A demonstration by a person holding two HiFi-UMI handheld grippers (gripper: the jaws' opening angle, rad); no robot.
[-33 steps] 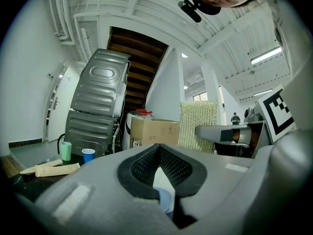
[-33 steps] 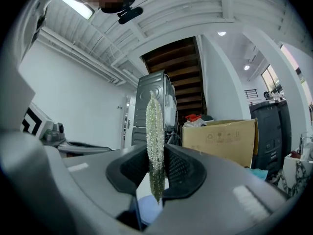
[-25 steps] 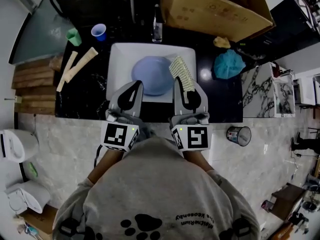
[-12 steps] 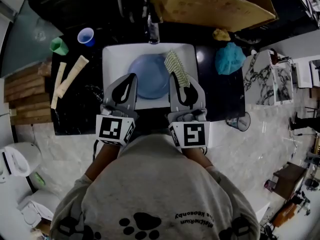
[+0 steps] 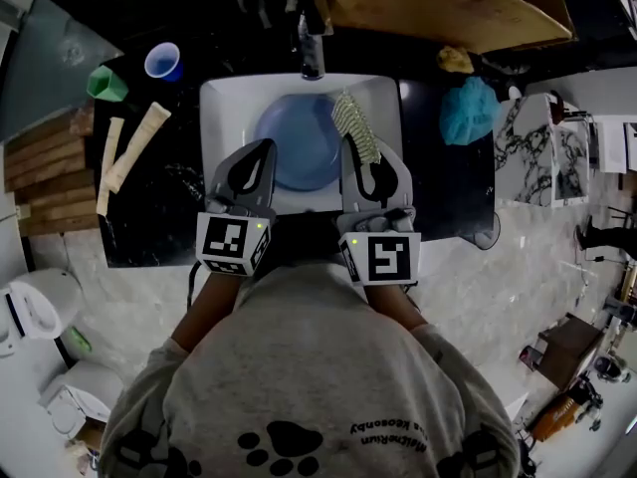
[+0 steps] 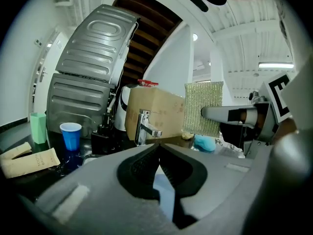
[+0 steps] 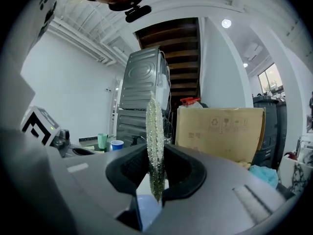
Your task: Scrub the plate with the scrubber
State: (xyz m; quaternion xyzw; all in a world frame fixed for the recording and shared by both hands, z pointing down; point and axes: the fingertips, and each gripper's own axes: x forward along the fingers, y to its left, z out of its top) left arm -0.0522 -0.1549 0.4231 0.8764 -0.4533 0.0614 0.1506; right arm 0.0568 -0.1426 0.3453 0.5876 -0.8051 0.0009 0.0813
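A light blue plate (image 5: 299, 132) lies in the white sink (image 5: 224, 103). My right gripper (image 5: 364, 159) is shut on a pale green mesh scrubber (image 5: 355, 127), which stands on edge over the plate's right rim. In the right gripper view the scrubber (image 7: 155, 146) sticks up between the pressed pads. My left gripper (image 5: 266, 147) hovers over the plate's left side, shut with nothing in it; its tips (image 6: 157, 146) meet. From the left gripper view the scrubber (image 6: 203, 106) shows flat-on to the right. I cannot tell whether the scrubber touches the plate.
A faucet (image 5: 312, 58) stands behind the sink, under a cardboard box (image 5: 438, 3). On the dark counter to the left are a blue cup (image 5: 163, 61), a green cup (image 5: 107, 84) and two beige packets (image 5: 134, 147). A teal cloth (image 5: 470, 110) lies to the right.
Both grippers have moved forward and lower, further over the sink. The scrubber now stands over the plate's right rim. Both stay shut.
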